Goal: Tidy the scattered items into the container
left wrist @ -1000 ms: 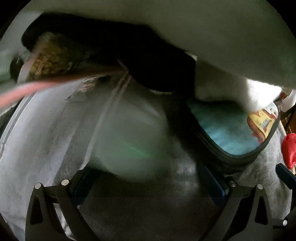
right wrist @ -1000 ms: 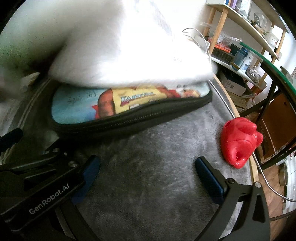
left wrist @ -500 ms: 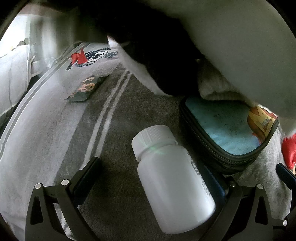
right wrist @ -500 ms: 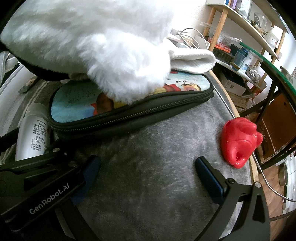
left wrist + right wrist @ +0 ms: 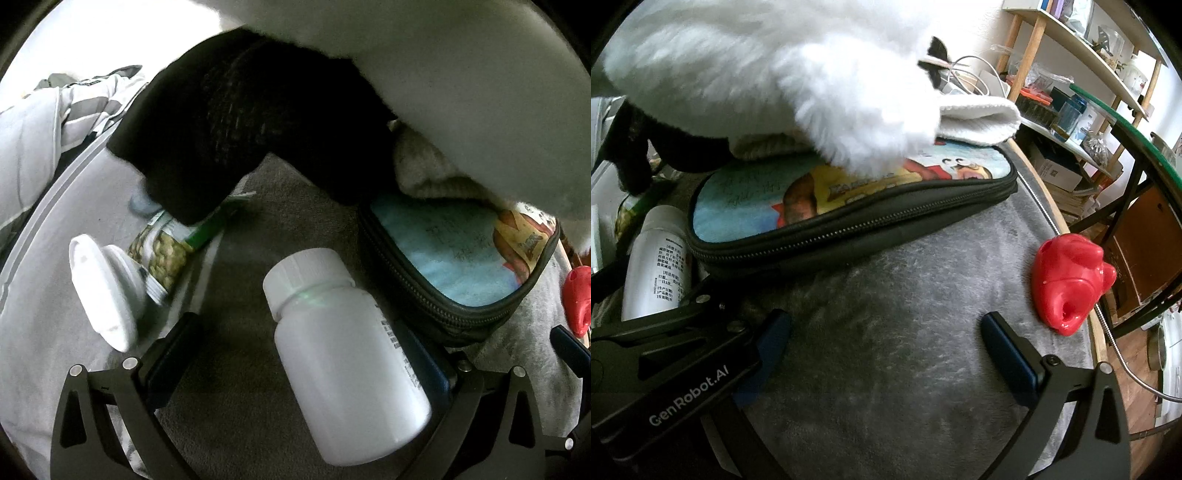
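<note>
Two grippers: both low over the grey cloth (image 5: 905, 332) covering the round desk (image 5: 1095, 350).
Left gripper (image 5: 306, 354): jaws spread wide, with the white bottle (image 5: 343, 365) lying between them, cap pointing away; it leans toward the right-hand finger, and whether it touches I cannot tell.
Right gripper (image 5: 886, 339): jaws open, only bare cloth between them.
Zip case (image 5: 849, 214): black edging, cartoon print on top, lying flat just beyond the bottle; zipper looks closed along the near edge.
White furry mass (image 5: 812, 74): with black parts, reaching over the case from above; what it is cannot be told.
Folded white cloth (image 5: 979, 118): resting on the case's far end.
Snack can (image 5: 162, 254): printed with green peas, on its side left of the bottle, white lid (image 5: 103, 291) facing the camera, partly under the black fur.
Red plastic item (image 5: 1067, 280): near the desk's right edge, well apart from the case.
Background: wooden shelves (image 5: 1071, 44) holding jars and boxes.
</note>
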Available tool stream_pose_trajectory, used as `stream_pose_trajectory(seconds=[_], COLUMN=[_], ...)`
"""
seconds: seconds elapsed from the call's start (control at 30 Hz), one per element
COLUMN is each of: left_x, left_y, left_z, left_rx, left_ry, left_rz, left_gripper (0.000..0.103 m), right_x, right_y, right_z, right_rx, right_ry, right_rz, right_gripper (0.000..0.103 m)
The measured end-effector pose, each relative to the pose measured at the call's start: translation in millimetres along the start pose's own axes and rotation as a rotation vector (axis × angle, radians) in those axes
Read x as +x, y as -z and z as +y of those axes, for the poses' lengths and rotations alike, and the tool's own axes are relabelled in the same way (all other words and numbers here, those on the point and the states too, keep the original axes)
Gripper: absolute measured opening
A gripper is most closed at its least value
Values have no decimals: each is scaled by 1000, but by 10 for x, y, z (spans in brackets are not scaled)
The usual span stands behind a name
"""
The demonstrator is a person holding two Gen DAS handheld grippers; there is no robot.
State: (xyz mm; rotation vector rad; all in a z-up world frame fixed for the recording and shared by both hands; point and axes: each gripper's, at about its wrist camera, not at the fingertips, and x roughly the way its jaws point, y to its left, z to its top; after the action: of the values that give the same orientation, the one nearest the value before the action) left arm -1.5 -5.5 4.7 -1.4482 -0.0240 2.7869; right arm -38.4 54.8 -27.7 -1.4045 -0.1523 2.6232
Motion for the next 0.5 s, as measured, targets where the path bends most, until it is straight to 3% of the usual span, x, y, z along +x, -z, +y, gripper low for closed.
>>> stream_pose_trajectory(seconds=[0.5], left_x=[-33], left_y=[11], left_z=[54], left_rx=[1], left_ry=[-2], left_rz=[0], left_gripper=[103], right_x=[-67], right_y=[-49], right_z=[-65], right_rx=[1], right_ry=[-1], right_rz=[0], right_gripper=[102])
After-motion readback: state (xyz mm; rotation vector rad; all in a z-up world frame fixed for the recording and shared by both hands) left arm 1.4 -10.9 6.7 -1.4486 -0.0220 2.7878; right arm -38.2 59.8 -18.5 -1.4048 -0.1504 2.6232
